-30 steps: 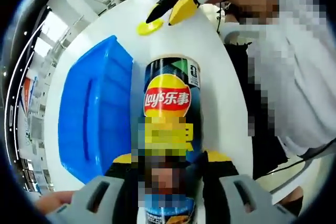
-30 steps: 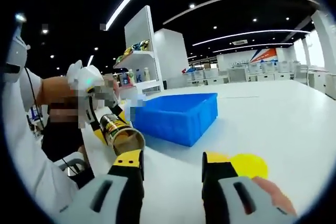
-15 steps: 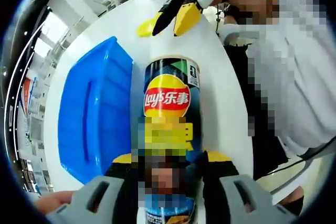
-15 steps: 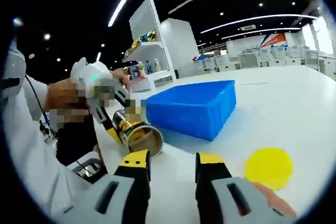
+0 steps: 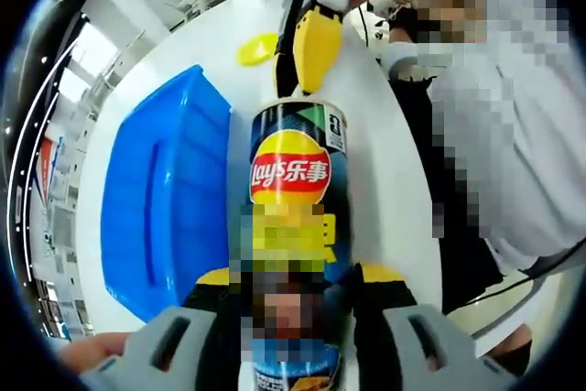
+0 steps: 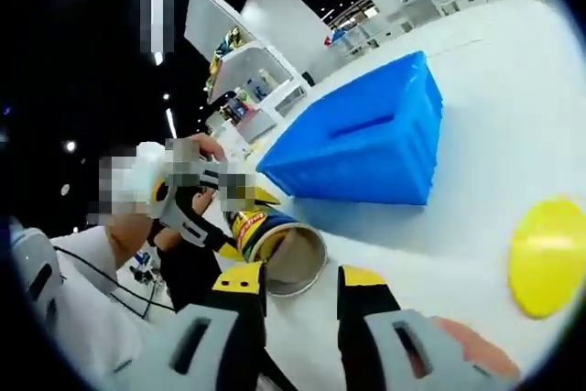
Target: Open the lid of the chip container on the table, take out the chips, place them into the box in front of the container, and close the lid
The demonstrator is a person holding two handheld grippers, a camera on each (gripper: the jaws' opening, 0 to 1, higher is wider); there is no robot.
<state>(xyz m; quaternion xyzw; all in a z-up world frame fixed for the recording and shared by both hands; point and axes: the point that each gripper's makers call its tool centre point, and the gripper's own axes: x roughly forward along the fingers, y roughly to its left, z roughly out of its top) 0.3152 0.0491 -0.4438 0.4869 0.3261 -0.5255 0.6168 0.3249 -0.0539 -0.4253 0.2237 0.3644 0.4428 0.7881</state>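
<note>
While the chip container (image 5: 293,190) is clamped low on its body between the jaws of the left gripper (image 5: 291,318) and held lying on its side over the white table (image 5: 375,116), its lid-less mouth is pointed away from that camera. Over the last second the right gripper (image 5: 307,38) has been brought from beside the yellow lid (image 5: 257,48) to the container's far end, so that its yellow-tipped jaws now hang just at the rim. From this it is judged that the lid stage is done and the reach for the chips is beginning.

Just beside the container, on its long side, the blue box (image 5: 156,217) is seen; the lid lies farther off on the table.

What the left gripper view cannot give is supplied by the right gripper view: the open mouth (image 6: 291,261) is faced directly, its pale lining visible, though whether chips remain inside cannot be told. There the right gripper (image 6: 300,283) is seen with jaws moderately parted and nothing between them, just short of the rim.
</note>
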